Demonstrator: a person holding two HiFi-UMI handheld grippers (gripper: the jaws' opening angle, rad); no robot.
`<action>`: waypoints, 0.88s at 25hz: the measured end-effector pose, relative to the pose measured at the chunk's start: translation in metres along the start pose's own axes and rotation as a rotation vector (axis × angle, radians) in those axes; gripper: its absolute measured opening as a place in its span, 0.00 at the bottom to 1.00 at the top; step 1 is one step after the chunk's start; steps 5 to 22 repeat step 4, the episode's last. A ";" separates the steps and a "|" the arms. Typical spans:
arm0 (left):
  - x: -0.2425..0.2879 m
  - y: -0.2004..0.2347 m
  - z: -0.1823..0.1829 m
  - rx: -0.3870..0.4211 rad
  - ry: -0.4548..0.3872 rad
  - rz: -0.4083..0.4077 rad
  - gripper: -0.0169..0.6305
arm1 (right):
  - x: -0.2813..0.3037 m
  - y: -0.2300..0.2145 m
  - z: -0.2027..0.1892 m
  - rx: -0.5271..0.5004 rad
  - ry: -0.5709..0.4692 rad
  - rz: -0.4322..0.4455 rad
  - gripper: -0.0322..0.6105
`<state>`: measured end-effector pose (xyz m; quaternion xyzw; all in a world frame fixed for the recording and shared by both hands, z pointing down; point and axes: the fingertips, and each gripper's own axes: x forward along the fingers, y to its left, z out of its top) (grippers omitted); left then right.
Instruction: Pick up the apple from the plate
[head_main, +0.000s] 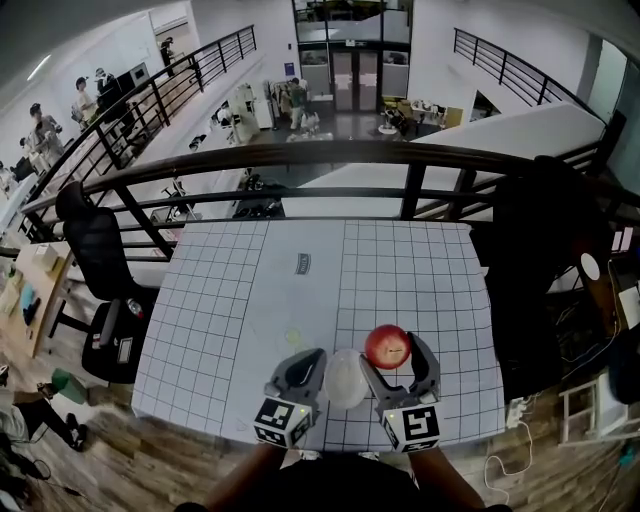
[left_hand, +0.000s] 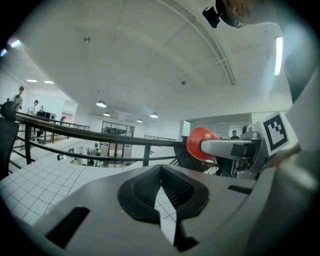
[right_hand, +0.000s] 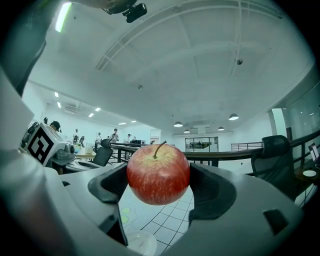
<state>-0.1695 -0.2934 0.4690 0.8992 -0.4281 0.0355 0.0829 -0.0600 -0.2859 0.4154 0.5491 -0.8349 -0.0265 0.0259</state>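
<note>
Pinching the apple (head_main: 388, 346) in my right tool (head_main: 393, 347), I hold it up just right of the plate (head_main: 344, 381); my left tool (head_main: 314, 360) is pressed together, empty.

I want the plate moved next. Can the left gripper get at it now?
Probably yes. The plate lies bare beside the left gripper, with the apple held up in the right gripper and nothing between. The left jaws are shut, so they must open first.
</note>
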 end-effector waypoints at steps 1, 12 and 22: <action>0.000 0.000 0.000 0.000 0.000 0.001 0.06 | 0.000 0.000 0.001 0.002 -0.002 0.001 0.67; -0.001 0.000 -0.002 0.004 0.004 0.005 0.06 | 0.000 0.000 0.001 0.005 -0.009 0.003 0.67; -0.001 0.000 -0.002 0.004 0.004 0.005 0.06 | 0.000 0.000 0.001 0.005 -0.009 0.003 0.67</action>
